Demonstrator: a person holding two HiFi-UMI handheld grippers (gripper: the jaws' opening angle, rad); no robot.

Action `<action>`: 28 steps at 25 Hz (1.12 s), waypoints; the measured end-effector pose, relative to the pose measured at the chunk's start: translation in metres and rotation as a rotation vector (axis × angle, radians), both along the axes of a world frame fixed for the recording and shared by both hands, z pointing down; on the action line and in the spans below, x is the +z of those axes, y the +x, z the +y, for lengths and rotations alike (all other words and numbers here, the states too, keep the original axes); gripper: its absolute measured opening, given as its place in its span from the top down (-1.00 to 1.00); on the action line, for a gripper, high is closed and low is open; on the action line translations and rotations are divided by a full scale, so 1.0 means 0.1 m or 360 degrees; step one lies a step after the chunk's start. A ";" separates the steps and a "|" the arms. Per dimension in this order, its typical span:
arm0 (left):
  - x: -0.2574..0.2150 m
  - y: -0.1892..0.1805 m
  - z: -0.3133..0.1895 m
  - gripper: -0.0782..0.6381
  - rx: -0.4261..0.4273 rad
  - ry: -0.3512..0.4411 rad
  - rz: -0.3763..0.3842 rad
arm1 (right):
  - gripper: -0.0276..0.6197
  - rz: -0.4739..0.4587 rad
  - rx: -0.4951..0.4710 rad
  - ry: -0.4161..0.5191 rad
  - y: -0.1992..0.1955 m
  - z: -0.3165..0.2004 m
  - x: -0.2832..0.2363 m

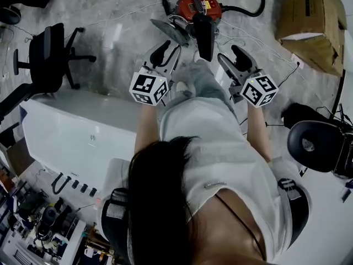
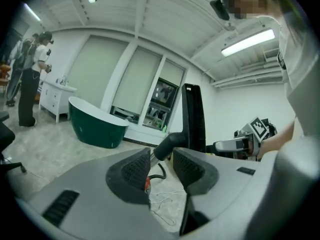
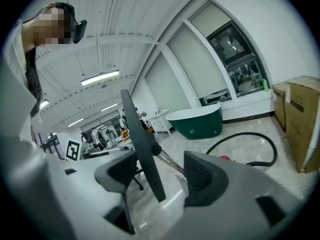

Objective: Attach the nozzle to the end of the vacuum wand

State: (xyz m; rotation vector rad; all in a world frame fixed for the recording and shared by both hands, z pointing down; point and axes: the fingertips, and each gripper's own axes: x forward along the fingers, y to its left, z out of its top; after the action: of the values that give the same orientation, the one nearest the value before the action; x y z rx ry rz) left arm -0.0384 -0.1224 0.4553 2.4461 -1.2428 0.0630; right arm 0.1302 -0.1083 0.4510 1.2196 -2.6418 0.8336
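Note:
A person holds the black flat nozzle (image 1: 205,35) in the air between both grippers, above the red vacuum canister (image 1: 197,5). In the left gripper view the nozzle (image 2: 193,115) stands upright. Its black neck (image 2: 169,144) slants down between my left gripper's (image 2: 161,160) fingertips, which close on it where a sliver of metal wand shows. In the right gripper view the nozzle (image 3: 142,144) is edge-on between the wide jaws of my right gripper (image 3: 160,171). It lies against the left pad, and the metal wand (image 3: 172,164) runs to the right pad.
A black hose (image 1: 251,9) loops from the canister. White cables lie on the floor. An office chair (image 1: 47,59) and a white bathtub (image 1: 77,131) are on the left. A cardboard box (image 1: 311,24) and a black seat (image 1: 320,142) are on the right. Farther off stand a green bathtub (image 2: 97,124) and a person (image 2: 30,79).

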 end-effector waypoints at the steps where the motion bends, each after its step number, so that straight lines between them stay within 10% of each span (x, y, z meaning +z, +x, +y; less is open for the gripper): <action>1: -0.05 0.00 0.03 0.38 0.0008 0.0014 0.0006 | -0.01 -0.0002 0.0022 0.0012 0.01 0.00 -0.03; 28: -0.34 -0.06 0.46 0.77 -0.0163 0.0039 -0.0141 | 0.87 0.0415 0.0124 0.0159 -0.52 0.36 -0.15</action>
State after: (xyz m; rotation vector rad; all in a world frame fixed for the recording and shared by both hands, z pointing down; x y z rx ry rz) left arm -0.0445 -0.0762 0.4213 2.4191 -1.4130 0.1299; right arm 0.0786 -0.0725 0.4356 1.3594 -2.4651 0.5169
